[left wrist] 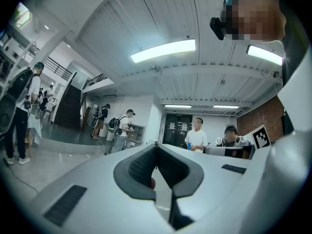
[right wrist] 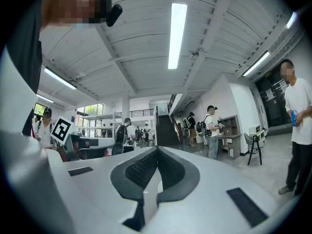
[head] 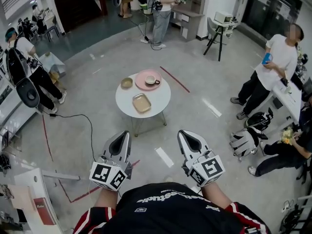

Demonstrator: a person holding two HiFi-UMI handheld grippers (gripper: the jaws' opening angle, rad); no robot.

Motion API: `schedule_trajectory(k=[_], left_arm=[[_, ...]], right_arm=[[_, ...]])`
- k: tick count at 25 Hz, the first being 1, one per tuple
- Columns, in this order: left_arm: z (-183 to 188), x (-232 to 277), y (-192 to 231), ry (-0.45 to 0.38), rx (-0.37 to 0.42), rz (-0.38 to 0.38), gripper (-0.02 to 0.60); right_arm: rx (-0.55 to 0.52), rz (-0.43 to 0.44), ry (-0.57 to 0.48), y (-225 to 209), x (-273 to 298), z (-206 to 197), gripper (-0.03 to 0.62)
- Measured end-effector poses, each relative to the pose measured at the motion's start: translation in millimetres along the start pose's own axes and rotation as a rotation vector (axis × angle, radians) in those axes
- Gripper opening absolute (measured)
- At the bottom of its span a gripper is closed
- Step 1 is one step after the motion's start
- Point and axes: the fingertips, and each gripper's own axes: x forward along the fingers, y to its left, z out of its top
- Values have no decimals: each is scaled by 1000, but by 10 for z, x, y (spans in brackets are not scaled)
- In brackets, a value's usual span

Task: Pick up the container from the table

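Your left gripper and right gripper both have their jaws pressed together on nothing. The tan rectangular container lies on the round white table, well ahead of both jaw tips (roughly midway between them).

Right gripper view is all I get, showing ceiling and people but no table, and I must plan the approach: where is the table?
Observer: The round white table stands ahead on the floor, beyond the left gripper and right gripper; neither reaches it.
Operator: What's on it?
Observer: A tan rectangular container at its near side, a pink plate with a cup, and a small bowl.
Operator: Left gripper's state?
Observer: Shut, jaws together.
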Motion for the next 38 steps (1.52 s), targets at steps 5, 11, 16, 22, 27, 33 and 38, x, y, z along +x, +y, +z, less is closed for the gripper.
schedule_trajectory(k=[5, 11, 16, 22, 27, 33, 38], left_arm=[[-17, 104, -51, -2, -1, 6, 25], [-33, 319, -174, -3, 7, 9, 25], [-119, 481, -292, 2, 25, 29, 25], [-196, 550, -338, 8, 38, 78, 25], [-274, 584, -219, 25, 34, 125, 25], [-349, 705, 58, 30, 17, 153, 25], [-353, 959, 315, 23, 0, 140, 25]], right_arm=[[20, 7, -4, -133, -10, 13, 17], [52, 5, -13, -408, -57, 22, 17], [72, 13, -11, -655, -145, -59, 17], [74, 55, 7, -817, -139, -165, 17], [91, 99, 29, -863, 30, -259, 17], [98, 133, 55, -859, 361, -344, 17], [89, 128, 71, -953, 657, -379, 17]])
